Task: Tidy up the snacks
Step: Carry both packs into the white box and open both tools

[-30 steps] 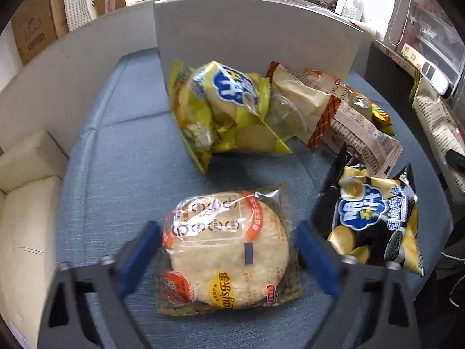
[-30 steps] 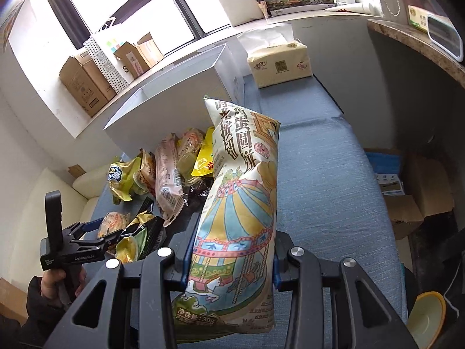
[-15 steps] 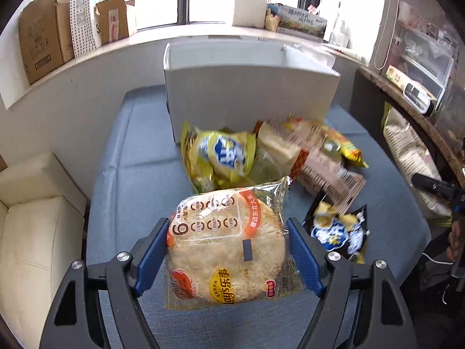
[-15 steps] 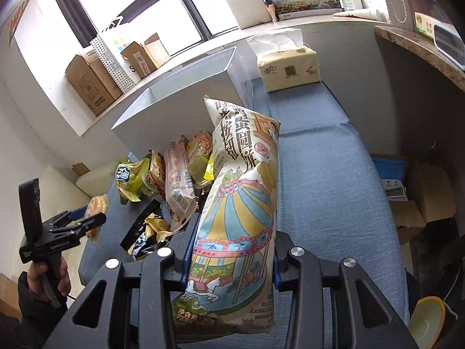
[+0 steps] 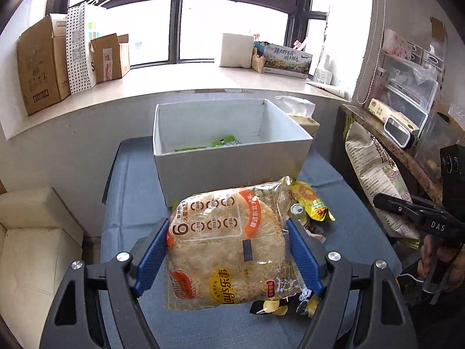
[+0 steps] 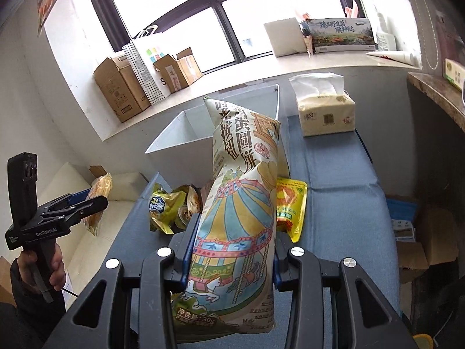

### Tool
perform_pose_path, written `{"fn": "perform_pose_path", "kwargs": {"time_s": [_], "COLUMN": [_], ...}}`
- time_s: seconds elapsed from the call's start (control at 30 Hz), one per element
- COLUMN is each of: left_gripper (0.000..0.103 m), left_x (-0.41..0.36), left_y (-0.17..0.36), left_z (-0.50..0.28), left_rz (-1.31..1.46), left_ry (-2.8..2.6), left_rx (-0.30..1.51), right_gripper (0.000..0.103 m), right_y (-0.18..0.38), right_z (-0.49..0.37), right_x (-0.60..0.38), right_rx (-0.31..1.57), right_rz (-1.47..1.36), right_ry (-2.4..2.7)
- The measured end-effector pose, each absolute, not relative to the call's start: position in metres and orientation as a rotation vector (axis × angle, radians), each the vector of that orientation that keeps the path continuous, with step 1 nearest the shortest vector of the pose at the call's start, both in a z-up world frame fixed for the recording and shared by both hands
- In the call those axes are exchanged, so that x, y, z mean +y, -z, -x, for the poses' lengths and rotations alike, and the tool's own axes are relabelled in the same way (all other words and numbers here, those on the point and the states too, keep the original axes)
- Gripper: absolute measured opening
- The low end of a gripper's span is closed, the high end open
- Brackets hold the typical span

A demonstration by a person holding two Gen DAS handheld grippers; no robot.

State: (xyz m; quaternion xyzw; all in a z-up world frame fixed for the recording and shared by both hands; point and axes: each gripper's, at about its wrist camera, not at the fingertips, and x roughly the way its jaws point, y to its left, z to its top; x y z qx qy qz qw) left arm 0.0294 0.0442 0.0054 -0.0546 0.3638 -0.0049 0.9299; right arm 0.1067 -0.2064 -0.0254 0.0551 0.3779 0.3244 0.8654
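My left gripper is shut on a clear pack of round flat crackers, held in the air above the blue cushion, short of the open white box. Green packets lie on the box's floor. My right gripper is shut on a tall carousel-print snack bag, held upright above the cushion. The same bag shows at the right of the left wrist view. Loose snacks stay on the cushion: a yellow chip bag, a yellow pouch and a black chip bag.
The blue cushion runs from me to the white box. A tissue pack lies beside the box. Cardboard boxes and a dotted paper bag stand on the window sill. A cream seat sits at the left.
Both grippers have risen with their snacks. The cracker pack came up off the cushion, and the inside of the white box has come into the left wrist view.
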Motion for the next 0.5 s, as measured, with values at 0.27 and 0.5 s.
{"fn": "perform_pose_path", "kwargs": {"time_s": [0.27, 0.5], "left_gripper": [0.083, 0.083], "left_x": [0.047, 0.076], "left_y": [-0.053, -0.054], "left_z": [-0.073, -0.154], "left_rz": [0.097, 0.119], "left_ry": [0.009, -0.034], "left_rx": [0.662, 0.685], "right_gripper": [0.043, 0.043], "right_y": [-0.011, -0.024], "right_z": [-0.141, -0.209], "right_x": [-0.161, -0.114], "right_rx": [0.745, 0.772], "right_rz": [-0.065, -0.056], "right_ry": [-0.751, -0.771]}}
